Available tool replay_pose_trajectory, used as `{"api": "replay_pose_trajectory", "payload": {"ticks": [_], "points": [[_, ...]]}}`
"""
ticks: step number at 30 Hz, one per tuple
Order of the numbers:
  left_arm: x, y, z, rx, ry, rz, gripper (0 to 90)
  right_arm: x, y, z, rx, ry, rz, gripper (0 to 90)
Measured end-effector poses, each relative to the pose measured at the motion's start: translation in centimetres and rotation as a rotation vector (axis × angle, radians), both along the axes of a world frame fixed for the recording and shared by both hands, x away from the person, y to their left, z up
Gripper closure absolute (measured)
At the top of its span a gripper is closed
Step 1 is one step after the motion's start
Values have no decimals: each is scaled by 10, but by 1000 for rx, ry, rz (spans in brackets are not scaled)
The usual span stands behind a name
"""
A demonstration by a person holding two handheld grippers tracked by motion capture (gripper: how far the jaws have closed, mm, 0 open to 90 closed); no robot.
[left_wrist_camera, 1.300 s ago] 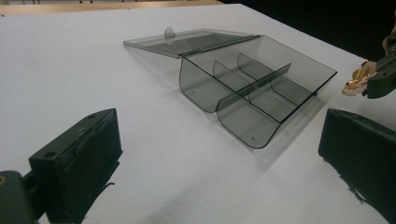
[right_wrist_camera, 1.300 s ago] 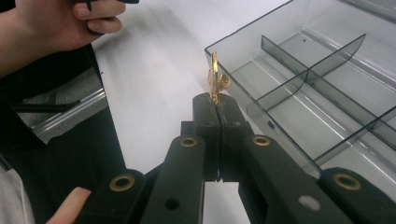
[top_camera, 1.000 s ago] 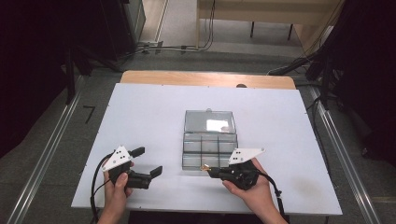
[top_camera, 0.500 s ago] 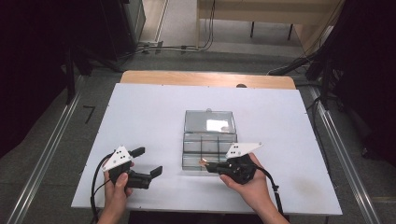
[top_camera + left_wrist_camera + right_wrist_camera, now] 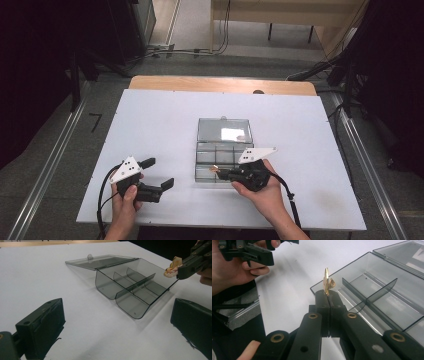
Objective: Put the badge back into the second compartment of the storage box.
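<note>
Right gripper (image 5: pixel 327 293) pinches a small gold trinket (image 5: pixel 327 282) over the open smoky-plastic divided box (image 5: pixel 220 150), 6 o'clock edge, ready to drop; left gripper (image 5: pixel 159 174) idles open at 8 o'clock.

The high view looks from above the person's side, forward and down, and takes in the whole white desk (image 5: pixel 165 120) with floor around it. The left tool view sits low, just above the desk surface, and looks between its own two black jaws toward the open clear box (image 5: pixel 135 287) at middle distance. The right tool view is much nearer: it looks along its closed jaws at the box's near corner (the box (image 5: pixel 387 290) reaches the frame's right edge). All three views share the box (image 5: pixel 222 150). Each tool view also catches the other tool: the right tool (image 5: pixel 178 272) at the upper right, the left tool (image 5: pixel 259 251) at the upper left.
</note>
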State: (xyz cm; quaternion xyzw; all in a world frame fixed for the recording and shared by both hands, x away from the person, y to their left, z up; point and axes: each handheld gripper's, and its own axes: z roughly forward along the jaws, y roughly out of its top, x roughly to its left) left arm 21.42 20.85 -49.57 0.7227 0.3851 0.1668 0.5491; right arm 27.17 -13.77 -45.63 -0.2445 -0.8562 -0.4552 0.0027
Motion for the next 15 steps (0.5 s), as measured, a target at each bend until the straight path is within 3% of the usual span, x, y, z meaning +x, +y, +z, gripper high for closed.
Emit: {"api": "replay_pose_trajectory", "payload": {"ticks": [15], "points": [[0,-1,0,-1,1,-2,0,14,3,0,-7,0,-14,870]]}}
